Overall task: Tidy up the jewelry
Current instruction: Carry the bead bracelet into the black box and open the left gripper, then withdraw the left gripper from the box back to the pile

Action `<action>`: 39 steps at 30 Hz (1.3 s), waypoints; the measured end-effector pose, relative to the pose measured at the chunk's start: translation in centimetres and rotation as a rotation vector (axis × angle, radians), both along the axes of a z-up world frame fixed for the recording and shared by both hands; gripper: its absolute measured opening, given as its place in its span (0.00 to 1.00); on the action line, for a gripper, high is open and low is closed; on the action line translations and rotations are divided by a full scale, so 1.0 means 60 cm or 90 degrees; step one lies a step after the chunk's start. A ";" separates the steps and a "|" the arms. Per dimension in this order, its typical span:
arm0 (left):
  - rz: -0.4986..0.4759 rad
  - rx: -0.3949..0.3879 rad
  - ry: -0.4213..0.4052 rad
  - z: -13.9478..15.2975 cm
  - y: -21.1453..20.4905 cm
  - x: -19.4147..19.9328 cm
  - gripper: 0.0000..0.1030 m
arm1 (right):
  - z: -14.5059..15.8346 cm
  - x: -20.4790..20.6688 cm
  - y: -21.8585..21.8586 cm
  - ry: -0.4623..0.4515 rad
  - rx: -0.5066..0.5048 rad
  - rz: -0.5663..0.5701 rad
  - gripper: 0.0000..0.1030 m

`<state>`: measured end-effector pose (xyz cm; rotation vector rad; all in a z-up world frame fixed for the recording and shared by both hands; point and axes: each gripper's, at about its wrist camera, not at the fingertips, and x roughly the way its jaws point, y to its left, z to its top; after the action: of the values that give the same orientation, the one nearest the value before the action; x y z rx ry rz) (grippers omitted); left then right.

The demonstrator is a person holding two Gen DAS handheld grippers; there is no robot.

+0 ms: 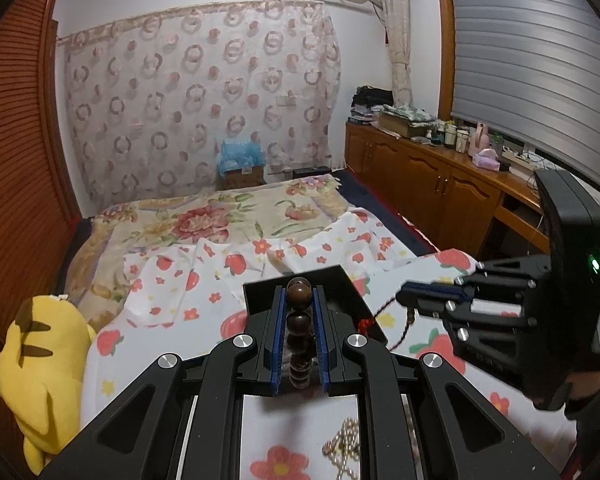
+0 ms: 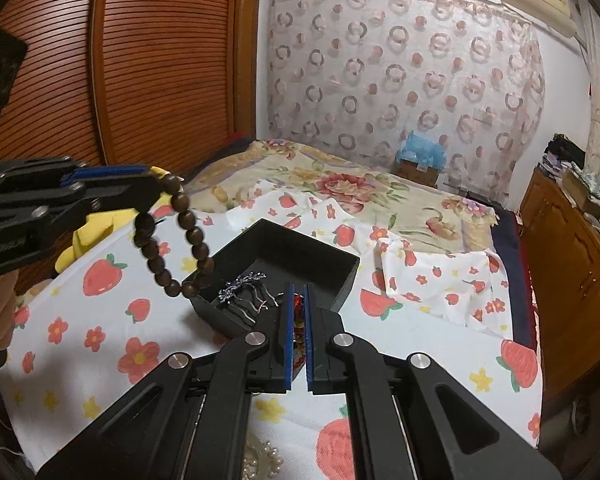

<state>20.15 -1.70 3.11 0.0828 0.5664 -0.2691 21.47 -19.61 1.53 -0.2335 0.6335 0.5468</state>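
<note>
Your L gripper (image 2: 156, 190) pinches brown bead bracelet (image 2: 180, 236), dangling at black box (image 2: 340, 276) rim | your R gripper (image 2: 298, 300) closed on red-cord piece (image 2: 298, 320) by box | hairpins (image 2: 244, 292) inside

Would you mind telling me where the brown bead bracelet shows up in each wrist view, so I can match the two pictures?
Left wrist view: the brown bead bracelet runs up the lower centre, clamped between the left gripper fingers, in front of the black box.
Right wrist view: the bracelet hangs as a loop at centre left from the left gripper, beside the box's near corner.
Shared landmark: the black box on the strawberry-print sheet.
</note>
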 end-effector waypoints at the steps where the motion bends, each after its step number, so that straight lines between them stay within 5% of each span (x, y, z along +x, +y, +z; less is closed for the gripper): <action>1: 0.001 0.000 0.000 0.000 -0.002 0.010 0.12 | 0.000 0.001 0.000 0.001 0.000 0.000 0.05; 17: 0.022 -0.009 0.053 -0.063 -0.009 0.107 0.13 | -0.001 0.024 -0.014 0.001 -0.001 -0.007 0.05; 23: 0.032 -0.001 0.056 -0.071 0.003 0.102 0.21 | -0.002 0.053 -0.008 0.018 0.032 -0.011 0.05; 39: 0.040 0.001 0.095 -0.139 0.050 0.026 0.21 | -0.057 0.077 0.042 0.067 0.025 -0.013 0.07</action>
<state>21.72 1.27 -5.20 0.0466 0.7159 -0.2155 26.10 -17.07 -1.87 -0.1613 0.7252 0.5540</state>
